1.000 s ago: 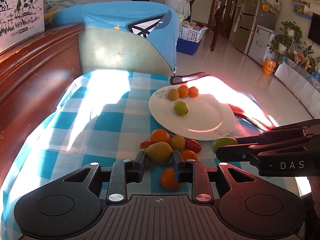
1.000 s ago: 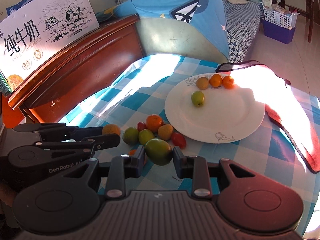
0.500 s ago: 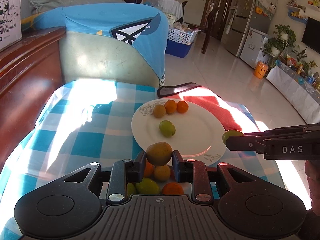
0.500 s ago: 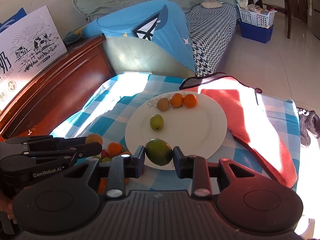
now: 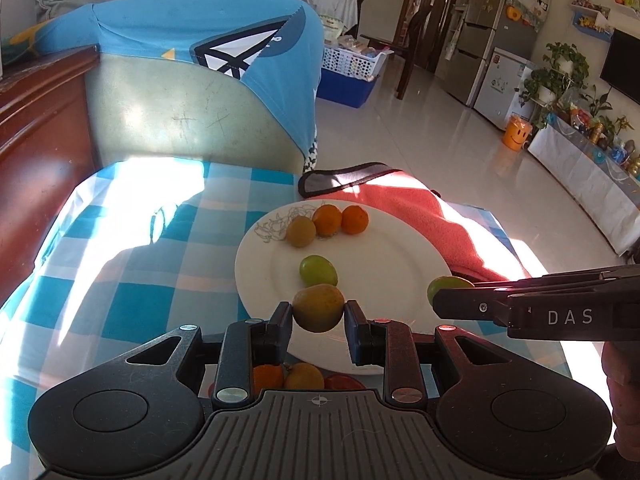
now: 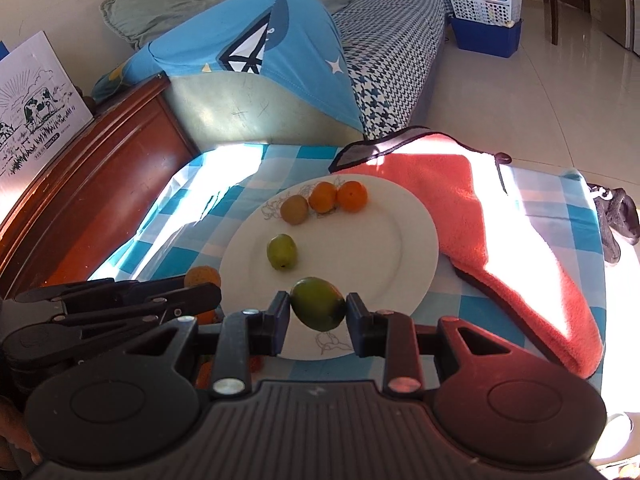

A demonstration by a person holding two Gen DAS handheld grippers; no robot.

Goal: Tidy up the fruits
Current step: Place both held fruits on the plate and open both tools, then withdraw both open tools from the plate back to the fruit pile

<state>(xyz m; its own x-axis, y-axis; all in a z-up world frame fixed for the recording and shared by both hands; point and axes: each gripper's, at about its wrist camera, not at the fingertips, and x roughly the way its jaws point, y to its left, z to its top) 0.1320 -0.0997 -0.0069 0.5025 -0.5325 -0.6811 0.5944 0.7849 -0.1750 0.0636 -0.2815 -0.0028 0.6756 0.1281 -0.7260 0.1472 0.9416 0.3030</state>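
Both grippers carry fruit above the white plate's (image 5: 256, 280) near edge: the left gripper (image 5: 318, 322) clamps a yellow-orange fruit (image 5: 319, 307), the right gripper (image 6: 318, 322) a green fruit (image 6: 318, 304).

Home living room: sofa (image 6: 384, 40) with bedding ahead of the tongs, fridge (image 5: 496, 32), potted plants (image 5: 560, 68) and TV (image 5: 624, 64) off to the right, checked-cloth tabletop (image 5: 132, 264).

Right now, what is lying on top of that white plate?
On the white plate lie four fruits: two oranges, a brownish fruit and a green fruit. The held fruit and fingers hide its near rim.
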